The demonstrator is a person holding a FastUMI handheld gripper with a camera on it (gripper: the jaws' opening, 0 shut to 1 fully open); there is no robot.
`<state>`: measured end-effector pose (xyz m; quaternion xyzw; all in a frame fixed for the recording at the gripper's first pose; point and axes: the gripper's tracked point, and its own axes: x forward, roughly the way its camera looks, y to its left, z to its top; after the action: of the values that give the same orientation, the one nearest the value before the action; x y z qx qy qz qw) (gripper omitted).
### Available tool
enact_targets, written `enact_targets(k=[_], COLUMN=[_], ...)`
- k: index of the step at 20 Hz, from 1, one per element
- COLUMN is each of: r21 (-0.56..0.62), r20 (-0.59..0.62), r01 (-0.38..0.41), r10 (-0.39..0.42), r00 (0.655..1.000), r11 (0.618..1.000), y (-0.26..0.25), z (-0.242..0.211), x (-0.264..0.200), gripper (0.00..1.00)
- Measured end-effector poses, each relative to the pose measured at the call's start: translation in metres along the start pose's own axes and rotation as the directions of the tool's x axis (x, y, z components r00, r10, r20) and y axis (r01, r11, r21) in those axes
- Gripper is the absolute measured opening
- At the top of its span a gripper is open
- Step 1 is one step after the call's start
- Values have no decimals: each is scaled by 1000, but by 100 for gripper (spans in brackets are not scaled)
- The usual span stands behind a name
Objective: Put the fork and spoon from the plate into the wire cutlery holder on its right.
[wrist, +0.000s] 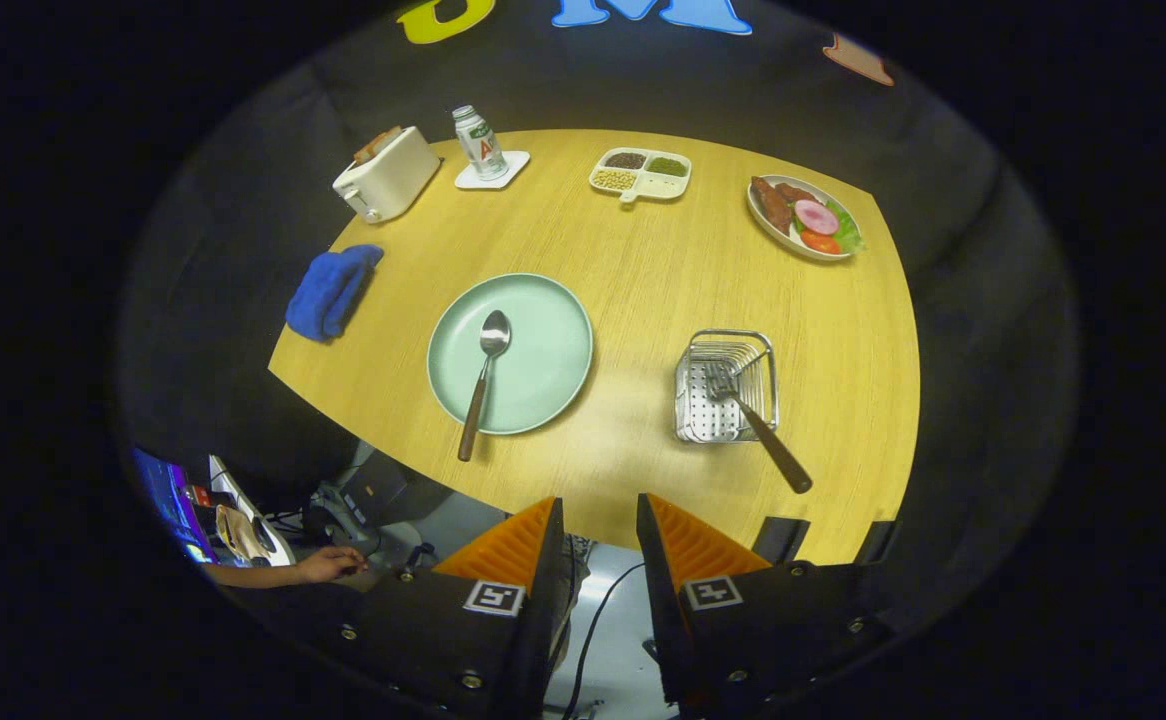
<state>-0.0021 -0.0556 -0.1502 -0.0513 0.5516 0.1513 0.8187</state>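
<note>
Gripper (pixel 598 525) nearest, its 2 fingers apart, holding nothing, above the near table (pixel 643 280) edge | spoon (pixel 484 380) on green plate (pixel 543 340) beyond the fingers, handle overhanging the near rim | fork (pixel 748 415) tines-down in wire cutlery holder (pixel 726 385) right of plate, handle leaning out toward the gripper

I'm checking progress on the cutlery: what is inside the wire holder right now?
The fork is in the holder, tines down inside, handle sticking out over the rim. The spoon lies on the plate. The gripper is open, holding nothing.
</note>
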Motion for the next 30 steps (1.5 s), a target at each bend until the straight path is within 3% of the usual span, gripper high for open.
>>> enact_targets(k=[8,13,30], r21=[-13,-72,-27], r20=[71,145,36], r01=[-45,-2,-9], r10=[46,13,10], r00=[996,989,999], r11=[999,997,1000], y=[56,74,119], z=[0,4,-9], x=[25,39,112], gripper=[44,44,44])
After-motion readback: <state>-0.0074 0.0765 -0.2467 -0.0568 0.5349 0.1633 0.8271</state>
